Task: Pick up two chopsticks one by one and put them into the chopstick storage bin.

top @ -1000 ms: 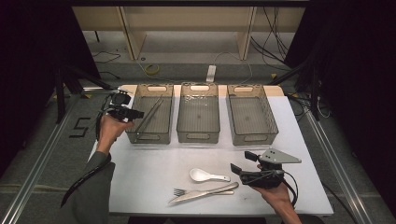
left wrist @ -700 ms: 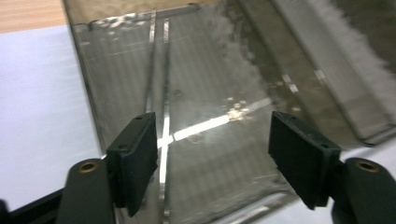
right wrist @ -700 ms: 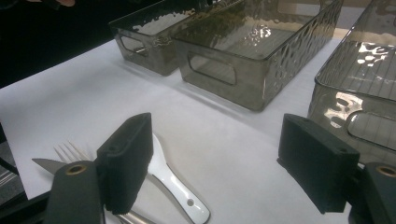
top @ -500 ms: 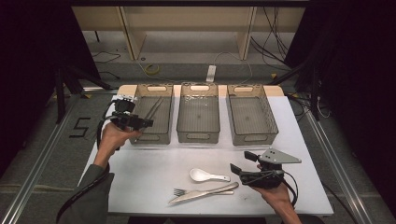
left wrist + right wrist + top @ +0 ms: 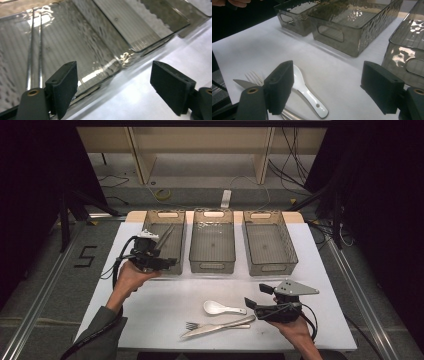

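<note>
Two metal chopsticks [image 5: 165, 236] lie slantwise in the left clear grey bin [image 5: 167, 211]; in the left gripper view the chopsticks [image 5: 35, 45] run along that bin's floor [image 5: 75, 37]. My left gripper [image 5: 170, 261] hovers at the bin's near front corner. Its jaws [image 5: 113, 85] have just been opening, and there is nothing between them. My right gripper [image 5: 256, 296] rests open at the front right of the white table. Just beyond its jaws [image 5: 327, 87] lie a white spoon [image 5: 304, 92], a fork [image 5: 253, 76] and a knife [image 5: 240, 83].
The middle bin [image 5: 212, 265] and right bin [image 5: 270, 265] stand in a row beside the left one. On the table's front, the spoon [image 5: 220, 308], fork [image 5: 192, 325] and knife [image 5: 220, 325] lie left of the right gripper. Cables trail off both grippers.
My left hand has drawn back from the left bin's far side toward its near front corner, and its jaws have widened. The chopsticks stay in the bin. The right hand has kept still.
</note>
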A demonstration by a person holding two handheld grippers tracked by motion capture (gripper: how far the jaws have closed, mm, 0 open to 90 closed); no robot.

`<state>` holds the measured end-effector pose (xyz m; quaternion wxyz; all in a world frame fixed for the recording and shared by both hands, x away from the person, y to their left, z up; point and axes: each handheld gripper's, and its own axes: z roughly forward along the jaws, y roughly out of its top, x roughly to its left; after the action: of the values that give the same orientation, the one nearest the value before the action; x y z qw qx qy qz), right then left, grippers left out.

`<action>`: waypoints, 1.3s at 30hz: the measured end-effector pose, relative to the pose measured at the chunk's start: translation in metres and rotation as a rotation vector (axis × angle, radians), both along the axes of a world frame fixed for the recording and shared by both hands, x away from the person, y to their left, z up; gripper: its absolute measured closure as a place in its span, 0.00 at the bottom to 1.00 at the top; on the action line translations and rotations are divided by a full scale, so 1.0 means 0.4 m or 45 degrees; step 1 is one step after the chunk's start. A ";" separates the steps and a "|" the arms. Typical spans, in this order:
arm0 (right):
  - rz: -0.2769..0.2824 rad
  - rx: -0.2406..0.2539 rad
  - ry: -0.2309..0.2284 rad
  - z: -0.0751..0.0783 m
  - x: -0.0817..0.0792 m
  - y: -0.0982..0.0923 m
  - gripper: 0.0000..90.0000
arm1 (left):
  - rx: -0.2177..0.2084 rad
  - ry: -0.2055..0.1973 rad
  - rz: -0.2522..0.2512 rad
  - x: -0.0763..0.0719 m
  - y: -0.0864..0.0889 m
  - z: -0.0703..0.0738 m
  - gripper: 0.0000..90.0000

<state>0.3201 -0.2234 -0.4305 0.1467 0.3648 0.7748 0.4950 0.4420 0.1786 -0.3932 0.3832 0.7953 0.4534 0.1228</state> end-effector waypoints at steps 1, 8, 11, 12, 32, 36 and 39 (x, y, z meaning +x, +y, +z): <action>0.010 -0.009 0.003 -0.002 0.000 0.004 0.30 | -0.010 -0.005 -0.002 -0.004 -0.003 -0.002 0.24; 0.040 -0.035 0.020 -0.005 0.003 0.014 0.30 | -0.070 -0.054 -0.017 -0.040 -0.016 -0.013 0.23; 0.051 -0.035 0.029 -0.006 0.006 0.019 0.31 | -0.109 -0.071 -0.045 -0.056 -0.022 -0.023 0.23; 0.058 -0.042 0.032 -0.006 0.007 0.019 0.31 | -0.122 -0.070 -0.046 -0.062 -0.024 -0.028 0.23; 0.223 -0.207 0.130 -0.017 0.052 0.075 0.31 | -0.186 -0.145 -0.087 -0.127 -0.017 -0.054 0.22; 0.259 -0.258 0.151 -0.021 0.065 0.097 0.31 | -0.196 -0.155 -0.093 -0.133 -0.012 -0.057 0.21; 0.281 -0.288 0.165 -0.024 0.075 0.111 0.31 | -0.199 -0.155 -0.086 -0.137 -0.007 -0.059 0.21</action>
<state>0.3500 -0.1792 -0.4400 0.0813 0.2898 0.8688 0.3931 0.3871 0.1756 -0.4167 0.4750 0.7688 0.4103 0.1221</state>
